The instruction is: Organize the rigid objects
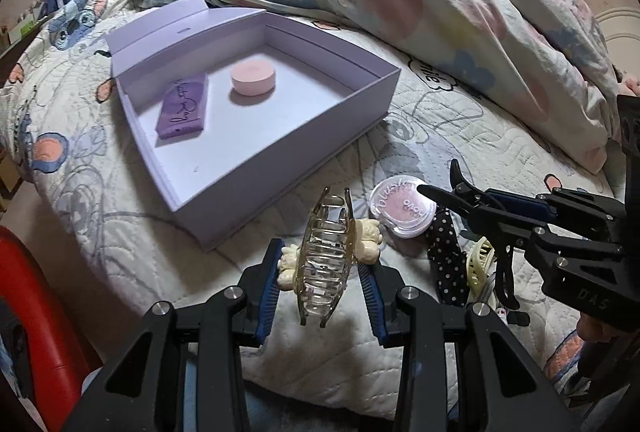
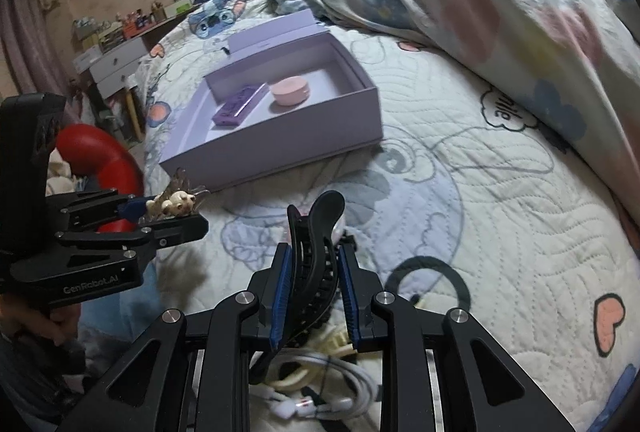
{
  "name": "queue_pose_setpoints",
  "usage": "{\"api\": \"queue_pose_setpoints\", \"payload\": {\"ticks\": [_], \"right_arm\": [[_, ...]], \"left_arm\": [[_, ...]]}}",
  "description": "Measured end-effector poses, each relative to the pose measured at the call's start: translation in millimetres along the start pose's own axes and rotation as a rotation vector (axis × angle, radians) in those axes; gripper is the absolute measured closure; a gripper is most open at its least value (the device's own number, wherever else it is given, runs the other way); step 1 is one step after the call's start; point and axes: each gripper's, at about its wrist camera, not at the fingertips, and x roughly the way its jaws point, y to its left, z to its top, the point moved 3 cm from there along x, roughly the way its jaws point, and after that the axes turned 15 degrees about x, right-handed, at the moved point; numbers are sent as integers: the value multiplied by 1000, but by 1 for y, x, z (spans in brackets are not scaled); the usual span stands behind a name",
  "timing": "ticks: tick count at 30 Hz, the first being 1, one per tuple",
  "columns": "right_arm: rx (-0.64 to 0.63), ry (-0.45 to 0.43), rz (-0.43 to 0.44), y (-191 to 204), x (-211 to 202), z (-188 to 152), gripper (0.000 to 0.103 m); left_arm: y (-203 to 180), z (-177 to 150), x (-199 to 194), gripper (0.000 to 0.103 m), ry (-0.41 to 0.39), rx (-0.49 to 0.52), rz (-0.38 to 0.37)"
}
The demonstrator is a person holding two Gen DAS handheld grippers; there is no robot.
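Gripping a clear amber claw clip with cream bear-shaped charms, the left gripper has its blue pads pressed on the charms at either side; the clip stands upright between the jaws, teeth toward the camera, lifted clear of the quilt. The right gripper is clamped on a black claw clip, which sits lengthwise between its pads with the curved handle sticking out past the fingertips, also off the bedding.

Lavender box lies open on the quilt, far and left of both grippers, lid flap folded back at its far side. Inside it: a purple flat case with script lettering on the left, a round pink tin just right of it, the two apart.

Near side of the quilt, right of the left gripper: a round blush compact with a clear lid, resting beside a black polka-dot fabric piece. A cream claw clip lies just beside that fabric, partly hidden by the right gripper's frame. From the right wrist view, a coiled white cable lies under the right gripper, nearest the camera.

Rumpled floral duvet is heaped along the far right of the bed. Red curved object at the left edge, off the bed.
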Motion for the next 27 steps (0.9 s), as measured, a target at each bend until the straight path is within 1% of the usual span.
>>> {"api": "queue_pose_setpoints", "payload": {"ticks": [6, 13, 23, 27], "right_arm": [[-26, 4, 52, 16, 3, 1, 80], [-83, -14, 102, 37, 2, 9, 80], [-143, -37, 131, 55, 3, 23, 80], [-158, -54, 149, 59, 2, 32, 80]], "left_arm": [[8, -4, -14, 66, -17, -24, 32], [14, -4, -31, 66, -44, -45, 74], [27, 8, -40, 66, -59, -49, 114], [33, 16, -39, 66, -66, -52, 112]]}}
